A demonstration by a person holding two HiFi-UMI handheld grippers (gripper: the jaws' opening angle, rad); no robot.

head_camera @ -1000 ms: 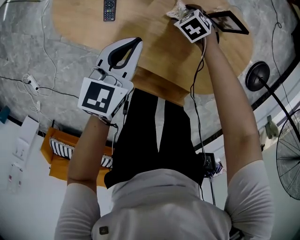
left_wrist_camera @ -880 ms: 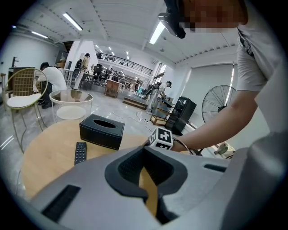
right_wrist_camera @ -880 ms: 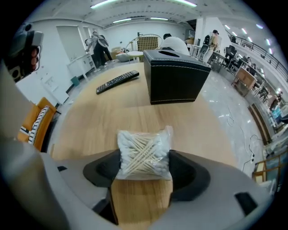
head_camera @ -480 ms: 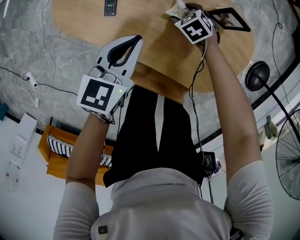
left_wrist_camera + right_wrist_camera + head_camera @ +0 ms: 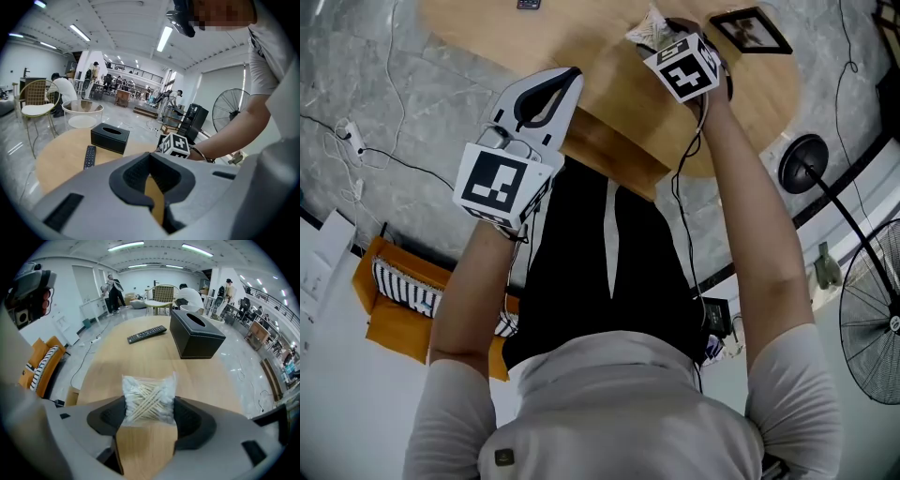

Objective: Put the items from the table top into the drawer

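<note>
Now, the left gripper (image 5: pixel 151 159) hangs by the near edge of the round wooden table (image 5: pixel 211 376), jaws pressed together on nothing. Further out, the right gripper (image 5: pixel 149 411) is clamped on a clear plastic bag of cotton swabs (image 5: pixel 149 397) at the tabletop. Beyond lie a black remote control (image 5: pixel 146 334) and a black tissue box (image 5: pixel 196 338).

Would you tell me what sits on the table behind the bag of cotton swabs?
Behind the bag of cotton swabs, gripped by the right hand-held gripper, a black tissue box and a remote control rest on the wooden table. The tabletop beneath the bag is covered.
</note>
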